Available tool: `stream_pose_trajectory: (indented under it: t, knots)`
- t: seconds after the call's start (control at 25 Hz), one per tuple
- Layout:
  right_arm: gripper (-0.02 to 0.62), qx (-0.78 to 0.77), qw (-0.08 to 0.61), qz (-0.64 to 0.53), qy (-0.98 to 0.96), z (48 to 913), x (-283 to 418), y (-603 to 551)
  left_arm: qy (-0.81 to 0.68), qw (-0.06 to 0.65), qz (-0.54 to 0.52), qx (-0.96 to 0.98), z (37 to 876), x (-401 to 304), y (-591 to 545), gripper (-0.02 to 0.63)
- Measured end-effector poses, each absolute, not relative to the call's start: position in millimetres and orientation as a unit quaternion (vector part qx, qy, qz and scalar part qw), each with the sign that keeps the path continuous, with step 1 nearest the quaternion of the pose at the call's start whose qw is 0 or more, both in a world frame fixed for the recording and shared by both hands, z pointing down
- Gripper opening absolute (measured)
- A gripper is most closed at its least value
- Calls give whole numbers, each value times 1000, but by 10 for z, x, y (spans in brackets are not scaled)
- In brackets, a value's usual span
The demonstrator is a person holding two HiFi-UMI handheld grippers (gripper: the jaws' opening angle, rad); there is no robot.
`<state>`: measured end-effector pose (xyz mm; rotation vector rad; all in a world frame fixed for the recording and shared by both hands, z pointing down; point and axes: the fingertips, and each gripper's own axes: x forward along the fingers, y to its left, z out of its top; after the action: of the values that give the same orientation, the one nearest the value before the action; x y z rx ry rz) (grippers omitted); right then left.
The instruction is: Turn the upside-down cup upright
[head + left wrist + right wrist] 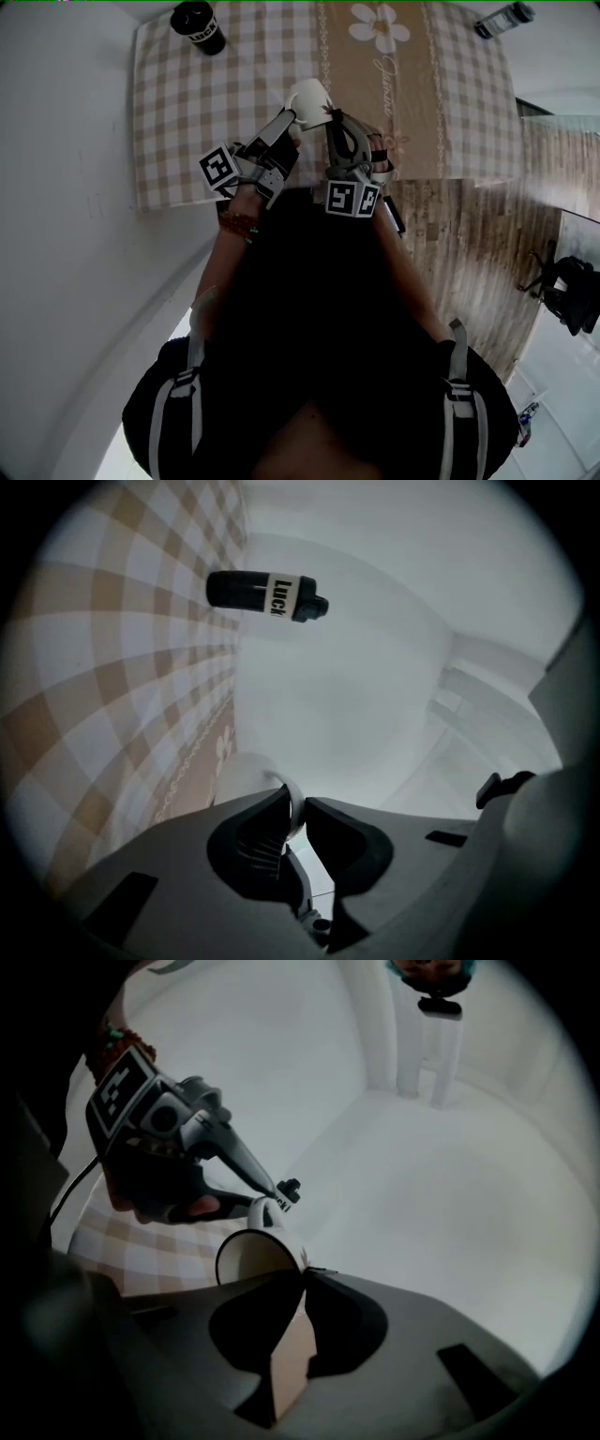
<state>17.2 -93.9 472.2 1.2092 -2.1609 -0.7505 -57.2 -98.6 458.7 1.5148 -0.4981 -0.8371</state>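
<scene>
head view: you had the cup up over the table, pinched from both sides, i'd guess so it couldn't slip mid-flip.

left gripper view: your left gripper was clamped narrow on the handle, probably as the pivot.

right gripper view: your right gripper was nearly closed on the rim. the mouth faced it, so the cup was tipped but not upright yet.
</scene>
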Motion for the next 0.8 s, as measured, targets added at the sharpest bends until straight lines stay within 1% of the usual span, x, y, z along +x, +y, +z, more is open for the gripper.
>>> stream_pose_trajectory:
  t: [0.12, 0.2, 0.36, 0.44, 0.48, 0.52, 0.64, 0.72, 0.8]
  knots:
    - [20, 434, 292, -306, -796, 4671, 166, -973, -197, 671, -378, 607, 4808, -587, -957, 64]
    - [20, 427, 298, -314, -794, 4667, 145, -956, -187, 695, -374, 585, 4932, -580, -942, 83]
    - [20, 409, 299, -338, -793, 4648, 65, -866, -171, 707, -341, 596, 5075, -559, -932, 106]
    - [20, 394, 300, -347, -796, 4664, 10, -820, -169, 705, -323, 608, 5105, -530, -951, 153]
    - [20, 389, 301, -350, -797, 4675, -4, -807, -171, 705, -317, 611, 5123, -521, -966, 156]
    - [20, 386, 302, -351, -798, 4687, -10, -800, -171, 707, -316, 609, 5136, -516, -980, 117]
    - [20, 383, 304, -354, -797, 4726, -1, -803, -169, 707, -335, 600, 5089, -529, -1012, 83]
    - [25, 381, 301, -352, -801, 4751, 9, -815, -173, 685, -352, 614, 4974, -551, -1040, 69]
    - [42, 373, 294, -350, -807, 4787, 7, -811, -182, 646, -354, 651, 4806, -570, -1059, 64]
